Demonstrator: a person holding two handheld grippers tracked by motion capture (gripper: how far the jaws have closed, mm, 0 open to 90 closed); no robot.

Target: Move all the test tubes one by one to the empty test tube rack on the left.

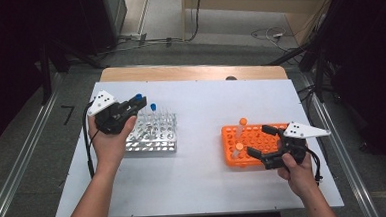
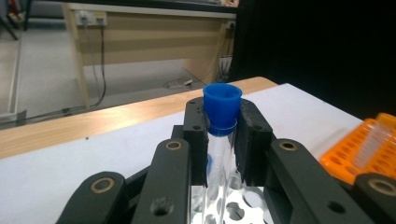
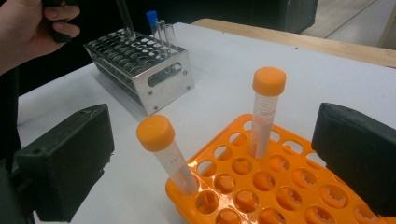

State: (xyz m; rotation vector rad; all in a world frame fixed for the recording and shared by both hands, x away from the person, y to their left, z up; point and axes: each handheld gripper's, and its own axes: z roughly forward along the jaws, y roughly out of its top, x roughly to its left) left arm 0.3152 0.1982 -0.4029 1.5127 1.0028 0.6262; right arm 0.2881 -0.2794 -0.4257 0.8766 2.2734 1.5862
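Note:
My left gripper (image 1: 129,108) is shut on a clear tube with a blue cap (image 1: 138,97), held over the far left corner of a metal rack (image 1: 152,140). In the left gripper view both pads press the tube (image 2: 222,105) just under its cap. Another blue-capped tube (image 1: 153,107) stands in that rack. My right gripper (image 1: 261,141) is open at the near side of an orange rack (image 1: 262,135). Two orange-capped tubes (image 3: 163,140) (image 3: 268,93) stand in the orange rack (image 3: 261,186); the nearer, tilted one lies between the wide jaws, untouched by either pad.
A white mat (image 1: 201,108) covers the table, with a wooden edge (image 1: 189,71) at the far side. The metal rack (image 3: 140,65) holds a few clear tubes. Cables trail from both grippers. Dark stands flank the table on both sides.

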